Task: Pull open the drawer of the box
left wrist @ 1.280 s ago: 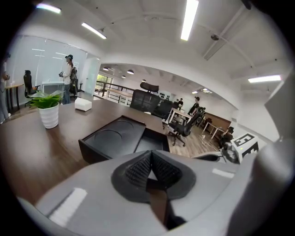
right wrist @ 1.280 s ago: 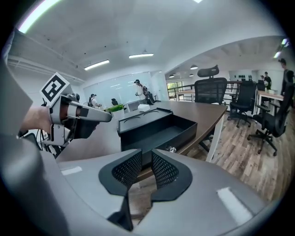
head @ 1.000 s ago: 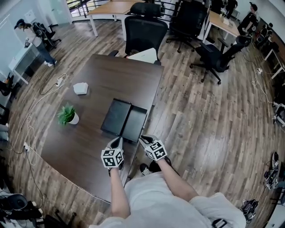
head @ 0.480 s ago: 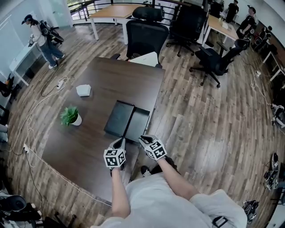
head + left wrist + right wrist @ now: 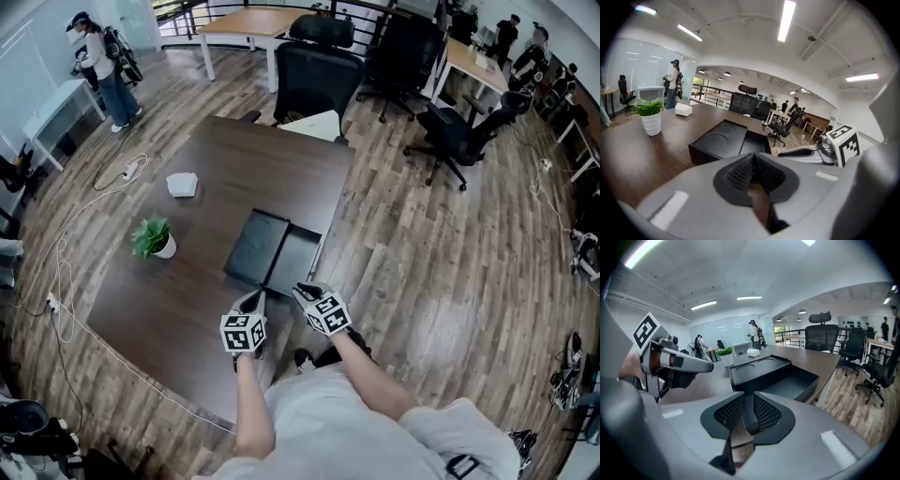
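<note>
**Head view:** box [image 5: 261,239] sits on table [image 5: 216,178], drawer [image 5: 300,261] already out twd table's right edge. Left gripper [image 5: 251,300] & right gripper [image 5: 302,292] are near box's near end; can't resolve whether either touches it. Risk: more pull prob. runs drawer out of box or past the edge.

**Left gripper view:** jaws together, empty. Nothing braces box, so it could skid. Drawer partly hidden by gripper body.

**Right gripper view:** jaws a slit apart. Dark strip in gap, unclear what; no grip evident.
</note>
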`<state>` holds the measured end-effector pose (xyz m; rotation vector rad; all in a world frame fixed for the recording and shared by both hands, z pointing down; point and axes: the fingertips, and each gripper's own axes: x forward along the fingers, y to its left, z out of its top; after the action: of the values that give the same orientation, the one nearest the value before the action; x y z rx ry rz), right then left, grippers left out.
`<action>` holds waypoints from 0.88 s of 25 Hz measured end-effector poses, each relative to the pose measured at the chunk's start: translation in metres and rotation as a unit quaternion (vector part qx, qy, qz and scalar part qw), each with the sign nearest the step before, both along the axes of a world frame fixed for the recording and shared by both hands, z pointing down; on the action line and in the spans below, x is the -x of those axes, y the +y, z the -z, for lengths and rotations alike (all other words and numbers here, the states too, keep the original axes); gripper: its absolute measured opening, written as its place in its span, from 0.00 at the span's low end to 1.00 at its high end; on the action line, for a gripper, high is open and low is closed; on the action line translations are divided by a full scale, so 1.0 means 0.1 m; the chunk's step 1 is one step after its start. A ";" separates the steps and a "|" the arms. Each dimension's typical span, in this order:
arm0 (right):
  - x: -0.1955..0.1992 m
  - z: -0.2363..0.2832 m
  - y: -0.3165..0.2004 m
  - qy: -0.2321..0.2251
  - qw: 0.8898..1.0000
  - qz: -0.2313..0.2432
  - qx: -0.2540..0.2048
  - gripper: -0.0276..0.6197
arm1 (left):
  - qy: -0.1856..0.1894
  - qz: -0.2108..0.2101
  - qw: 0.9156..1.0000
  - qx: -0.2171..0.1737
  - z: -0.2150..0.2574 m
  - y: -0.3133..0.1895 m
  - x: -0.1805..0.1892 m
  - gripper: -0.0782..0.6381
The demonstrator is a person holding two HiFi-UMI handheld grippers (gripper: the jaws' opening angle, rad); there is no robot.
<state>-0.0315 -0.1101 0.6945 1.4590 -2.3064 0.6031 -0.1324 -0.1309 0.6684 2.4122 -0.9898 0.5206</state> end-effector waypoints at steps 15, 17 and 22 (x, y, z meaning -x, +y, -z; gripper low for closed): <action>0.01 0.02 -0.02 -0.015 1.000 0.007 -0.009 0.05 | -0.015 0.002 1.000 -0.001 -0.02 0.03 0.00 0.19; -0.01 0.00 -0.03 -0.012 1.000 0.012 -0.008 0.05 | -0.015 0.001 1.000 -0.003 -0.03 0.01 -0.03 0.19; -0.03 -0.06 -0.01 -0.022 1.000 0.004 -0.007 0.05 | -0.017 0.000 1.000 -0.007 -0.05 0.00 -0.05 0.19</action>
<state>-0.0288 -0.1114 0.7003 1.4555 -2.3539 0.6249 -0.1273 -0.1304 0.6732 2.4229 -1.0100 0.5579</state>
